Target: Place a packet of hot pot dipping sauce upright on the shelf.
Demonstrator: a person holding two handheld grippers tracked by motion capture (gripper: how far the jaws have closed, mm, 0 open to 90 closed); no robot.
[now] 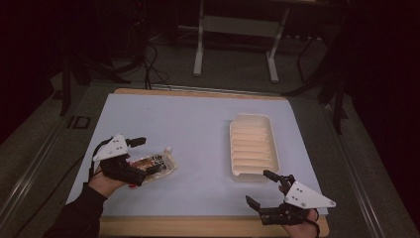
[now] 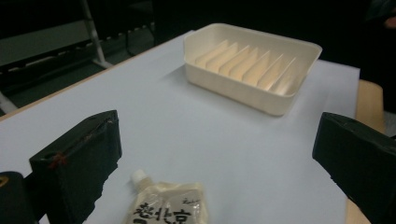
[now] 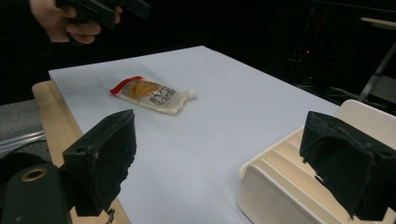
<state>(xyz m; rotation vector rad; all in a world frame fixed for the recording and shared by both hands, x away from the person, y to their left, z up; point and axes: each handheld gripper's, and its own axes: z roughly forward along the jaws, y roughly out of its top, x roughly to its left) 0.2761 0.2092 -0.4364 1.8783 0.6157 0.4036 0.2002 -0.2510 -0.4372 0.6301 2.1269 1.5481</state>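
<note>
A sauce pouch [image 1: 157, 165] with a red end, a white spout and printed label lies flat on the white sheet at the left. My left gripper [image 1: 140, 160] hovers open over its near end; in the left gripper view the pouch [image 2: 166, 205] lies low between the spread jaws of the left gripper [image 2: 219, 135]. A cream ribbed tray [image 1: 236, 173] stands empty right of centre. My right gripper [image 1: 257, 187] is open near the front edge, just in front of the tray. The right gripper view has the tray [image 3: 266, 186] near its right jaw and the pouch [image 3: 152, 95] farther off.
The white sheet [image 1: 198, 129] covers a wooden table [image 1: 198, 225] whose edge shows at front and back. Behind the table stand white metal frame legs [image 1: 199, 54] and floor cables [image 1: 151, 64]. The sheet between pouch and tray is bare.
</note>
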